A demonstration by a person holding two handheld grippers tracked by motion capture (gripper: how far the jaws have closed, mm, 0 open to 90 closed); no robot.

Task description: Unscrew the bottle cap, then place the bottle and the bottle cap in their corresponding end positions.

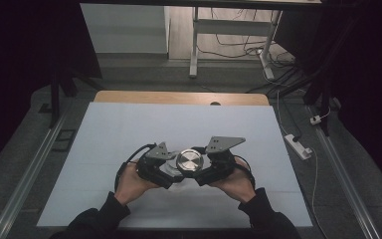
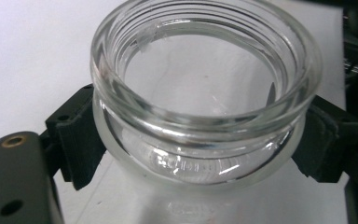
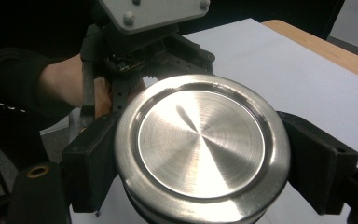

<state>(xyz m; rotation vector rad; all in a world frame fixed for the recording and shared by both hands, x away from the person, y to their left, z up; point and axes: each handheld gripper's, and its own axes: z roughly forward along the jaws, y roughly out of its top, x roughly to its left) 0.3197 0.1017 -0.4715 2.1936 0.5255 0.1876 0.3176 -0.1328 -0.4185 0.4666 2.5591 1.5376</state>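
Left gripper (image 2: 200, 135) clamped around open glass jar (image 2: 205, 93), right gripper (image 3: 200, 158) gripping round metal lid (image 3: 201, 149), white table (image 1: 129, 129) beneath.

Clear glass jar (image 2: 205, 116), brushed-metal lid (image 3: 201, 144)

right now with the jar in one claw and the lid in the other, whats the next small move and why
Probably lower the metal lid squarely onto the glass jar. The left claw clamps the jar below its open, threaded mouth, the right claw grips the lid's rim, and the high view shows the lid already over the jar.
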